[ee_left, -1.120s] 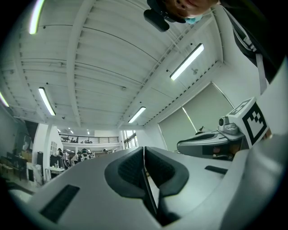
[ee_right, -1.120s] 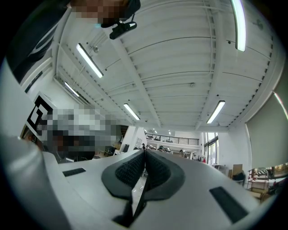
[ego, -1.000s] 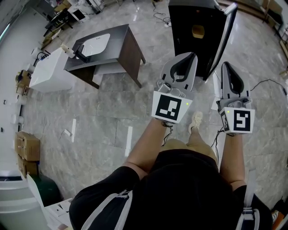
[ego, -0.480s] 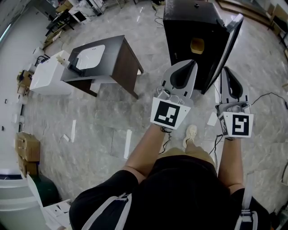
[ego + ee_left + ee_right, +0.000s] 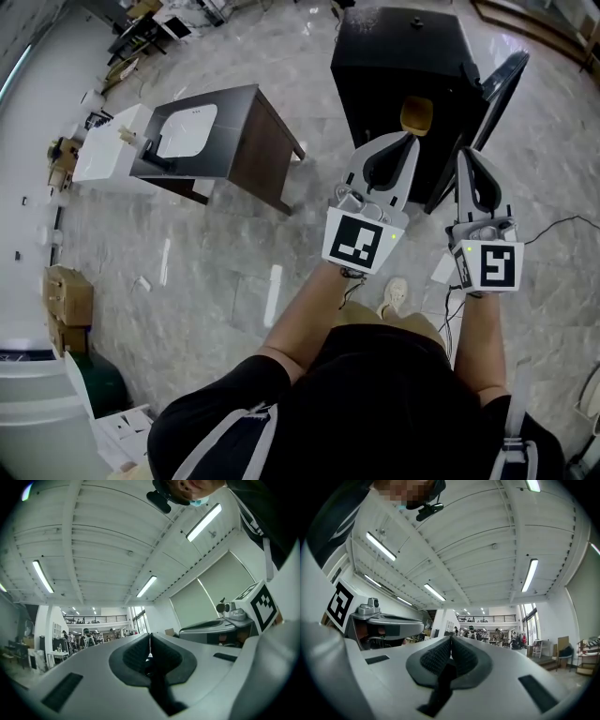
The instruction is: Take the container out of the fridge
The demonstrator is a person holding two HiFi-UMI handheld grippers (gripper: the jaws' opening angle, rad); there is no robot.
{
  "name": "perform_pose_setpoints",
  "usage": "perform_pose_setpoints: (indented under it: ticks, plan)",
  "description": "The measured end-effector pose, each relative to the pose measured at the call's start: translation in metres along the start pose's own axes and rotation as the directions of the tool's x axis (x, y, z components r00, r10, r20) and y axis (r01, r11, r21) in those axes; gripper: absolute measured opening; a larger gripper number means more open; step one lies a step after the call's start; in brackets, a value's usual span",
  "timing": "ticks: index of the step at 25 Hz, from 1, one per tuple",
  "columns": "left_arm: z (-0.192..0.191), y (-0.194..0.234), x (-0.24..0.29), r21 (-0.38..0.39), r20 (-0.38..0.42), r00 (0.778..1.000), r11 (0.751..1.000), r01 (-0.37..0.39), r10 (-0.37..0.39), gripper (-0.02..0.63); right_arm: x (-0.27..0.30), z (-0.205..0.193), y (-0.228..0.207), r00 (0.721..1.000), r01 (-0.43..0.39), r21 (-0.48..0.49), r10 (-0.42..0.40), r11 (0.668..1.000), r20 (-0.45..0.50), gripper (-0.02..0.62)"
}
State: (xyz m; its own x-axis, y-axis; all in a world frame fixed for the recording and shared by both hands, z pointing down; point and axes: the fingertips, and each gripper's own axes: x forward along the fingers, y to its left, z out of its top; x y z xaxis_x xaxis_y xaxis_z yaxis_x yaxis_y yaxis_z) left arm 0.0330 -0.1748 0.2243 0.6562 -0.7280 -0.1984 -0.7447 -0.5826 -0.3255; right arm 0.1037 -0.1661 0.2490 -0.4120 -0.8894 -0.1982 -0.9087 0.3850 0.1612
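Observation:
A black fridge [image 5: 398, 56] stands on the marble floor ahead with its door [image 5: 492, 108] swung open to the right. Inside it sits a yellow container [image 5: 417, 114]. In the head view my left gripper [image 5: 408, 139] is raised just short of the fridge opening, its tip right below the container. My right gripper [image 5: 466, 153] is held beside it, near the door's edge. Both point up and forward. In the left gripper view the left gripper [image 5: 149, 635] is shut on nothing; in the right gripper view the right gripper [image 5: 451, 638] is likewise shut and holds nothing. Both views show only ceiling and hall.
A dark table [image 5: 253, 136] with a white basin stands left of the fridge, a white cabinet [image 5: 108, 155] beyond it. Cardboard boxes [image 5: 67, 298] and a white bin [image 5: 37, 422] line the left wall. A cable [image 5: 562, 225] trails on the floor at right.
The person has walked closer to the fridge, which now sits lower and larger in the head view. Both grippers stay shut and raised, now near the opening.

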Motion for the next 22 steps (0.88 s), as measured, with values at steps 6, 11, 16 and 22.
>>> perform_pose_setpoints:
  ticks: [6,11,16,22]
  plan:
    - [-0.021,0.001,0.038,0.019,-0.027,1.0,1.0,0.006,-0.006,0.028,0.025,-0.026,-0.031,1.0,-0.01,0.033,0.01,0.999,-0.007,0.035]
    - [-0.034,0.004,0.061,0.027,-0.049,0.999,0.999,0.018,-0.017,0.028,0.038,-0.036,-0.05,1.0,-0.008,0.04,0.008,0.999,-0.009,0.035]
    - [-0.049,0.003,0.084,0.033,-0.064,0.997,0.998,0.049,-0.047,0.028,0.049,-0.045,-0.065,1.0,0.002,0.039,-0.002,0.999,-0.015,0.035]
    - [-0.072,0.005,0.112,0.014,-0.075,0.994,0.997,0.081,-0.08,0.028,0.064,-0.066,-0.087,0.999,0.031,0.041,-0.029,0.999,-0.046,0.035]
